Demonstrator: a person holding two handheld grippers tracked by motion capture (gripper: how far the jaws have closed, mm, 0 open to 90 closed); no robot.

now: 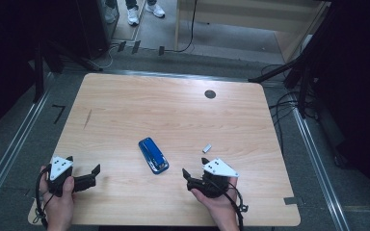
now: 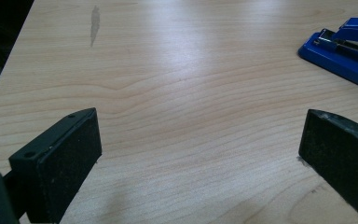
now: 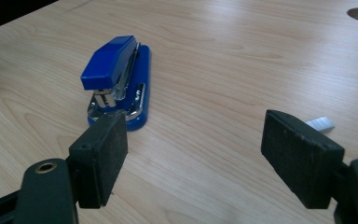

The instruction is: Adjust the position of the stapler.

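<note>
Here | stapler (image 3: 119, 79) just beyond right gripper (image 3: 193, 154) | jaws apart

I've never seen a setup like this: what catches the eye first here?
A bright blue stapler lies near the middle of the wooden table, its top raised. A small strip of staples lies to its right. At the near edge, a person holds the left gripper and right gripper, both open.

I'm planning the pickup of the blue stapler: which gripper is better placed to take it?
Right, probably. The right gripper sits closer to the blue stapler, jaws open and facing it, while the left gripper rests farther off at the table's near corner.
</note>
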